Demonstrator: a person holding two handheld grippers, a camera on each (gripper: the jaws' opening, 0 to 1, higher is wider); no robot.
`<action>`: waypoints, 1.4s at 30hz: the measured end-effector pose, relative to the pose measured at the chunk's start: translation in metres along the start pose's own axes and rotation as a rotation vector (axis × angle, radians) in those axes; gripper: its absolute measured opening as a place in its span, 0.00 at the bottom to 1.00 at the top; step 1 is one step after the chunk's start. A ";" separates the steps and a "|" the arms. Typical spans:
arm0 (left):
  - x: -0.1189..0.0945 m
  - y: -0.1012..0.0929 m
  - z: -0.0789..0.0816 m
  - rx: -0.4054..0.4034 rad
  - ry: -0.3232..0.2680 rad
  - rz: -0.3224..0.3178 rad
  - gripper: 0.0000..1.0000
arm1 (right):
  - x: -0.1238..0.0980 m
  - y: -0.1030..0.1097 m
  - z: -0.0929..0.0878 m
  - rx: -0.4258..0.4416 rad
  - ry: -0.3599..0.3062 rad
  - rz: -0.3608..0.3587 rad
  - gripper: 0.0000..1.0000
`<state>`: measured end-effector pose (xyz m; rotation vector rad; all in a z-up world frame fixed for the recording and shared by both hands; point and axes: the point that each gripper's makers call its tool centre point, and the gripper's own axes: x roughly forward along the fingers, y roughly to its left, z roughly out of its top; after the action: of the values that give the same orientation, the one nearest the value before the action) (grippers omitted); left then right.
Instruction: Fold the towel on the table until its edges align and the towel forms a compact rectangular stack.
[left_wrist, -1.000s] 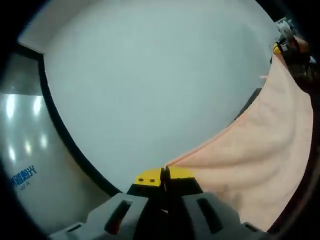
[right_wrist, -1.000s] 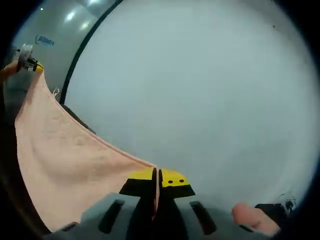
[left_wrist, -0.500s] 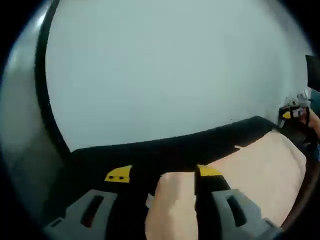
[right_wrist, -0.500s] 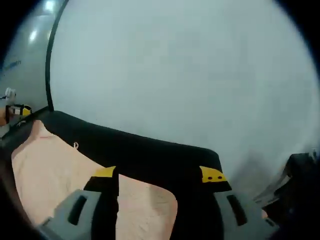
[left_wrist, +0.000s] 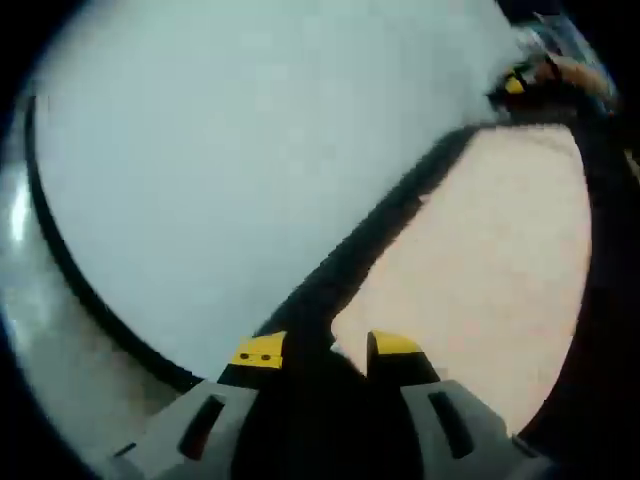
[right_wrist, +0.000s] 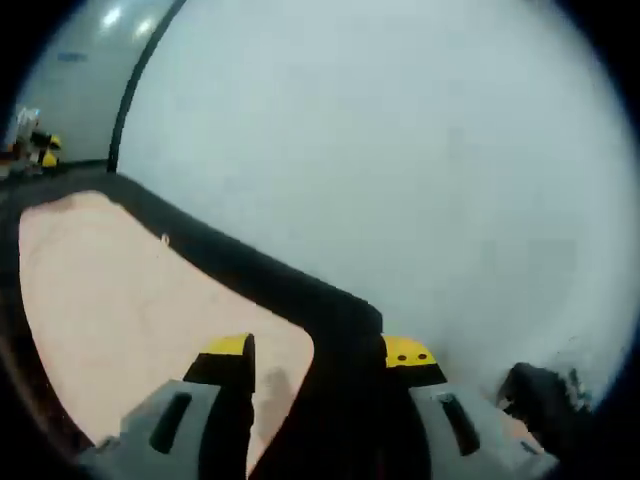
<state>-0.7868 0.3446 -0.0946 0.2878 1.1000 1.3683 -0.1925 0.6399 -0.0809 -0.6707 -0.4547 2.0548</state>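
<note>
Your left gripper stands open, nothing between its yellow-tipped jaws, with the towel spread flat just beyond them on the table. Your right gripper is open too, empty, its left jaw over the towel's near corner.

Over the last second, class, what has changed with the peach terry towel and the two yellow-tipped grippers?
Both grippers let go: the left gripper and right gripper, clamped on the peach terry towel's corners a second ago, now stand open. The towel, then hanging stretched between them, lies flat on the black surface. The pale table is unchanged.
</note>
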 end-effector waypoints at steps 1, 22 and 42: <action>-0.011 -0.019 -0.002 0.065 -0.018 -0.043 0.27 | -0.012 0.009 -0.006 -0.038 0.006 0.007 0.37; -0.025 -0.137 -0.044 0.340 0.001 -0.280 0.29 | -0.069 0.109 -0.120 -0.612 0.161 0.360 0.23; -0.034 -0.132 -0.040 0.222 -0.072 -0.262 0.02 | -0.084 0.107 -0.115 -0.626 0.155 0.385 0.00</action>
<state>-0.7277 0.2647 -0.1964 0.3392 1.1857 0.9990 -0.1526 0.5193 -0.2058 -1.3671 -0.9545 2.1905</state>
